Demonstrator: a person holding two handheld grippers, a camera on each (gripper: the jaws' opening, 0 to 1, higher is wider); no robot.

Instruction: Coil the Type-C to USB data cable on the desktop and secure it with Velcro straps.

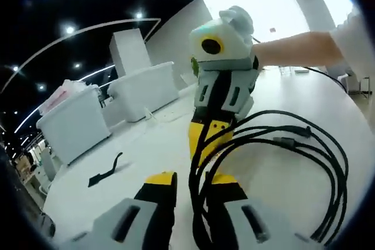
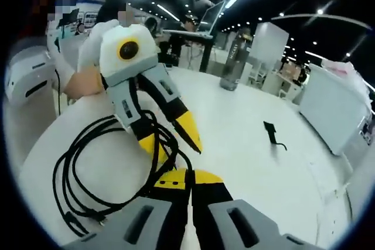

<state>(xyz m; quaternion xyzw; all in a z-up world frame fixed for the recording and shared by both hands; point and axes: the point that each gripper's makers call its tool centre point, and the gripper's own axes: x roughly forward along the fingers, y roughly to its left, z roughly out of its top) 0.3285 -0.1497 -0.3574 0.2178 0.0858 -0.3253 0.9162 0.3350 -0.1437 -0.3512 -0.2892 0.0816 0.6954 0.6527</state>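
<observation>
The left gripper (image 1: 190,182) is open around the cable (image 1: 328,162) — the right gripper (image 2: 188,178) pinches it shut.

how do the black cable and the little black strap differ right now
The black cable is long and looped into several coils; the black strap is one short strip, lying loose.
The cable is gathered where the left gripper and right gripper meet, and the right's jaws look shut on its strands; the strap lies apart on the white table, touched by neither.
Both are black and rest on that table.
</observation>
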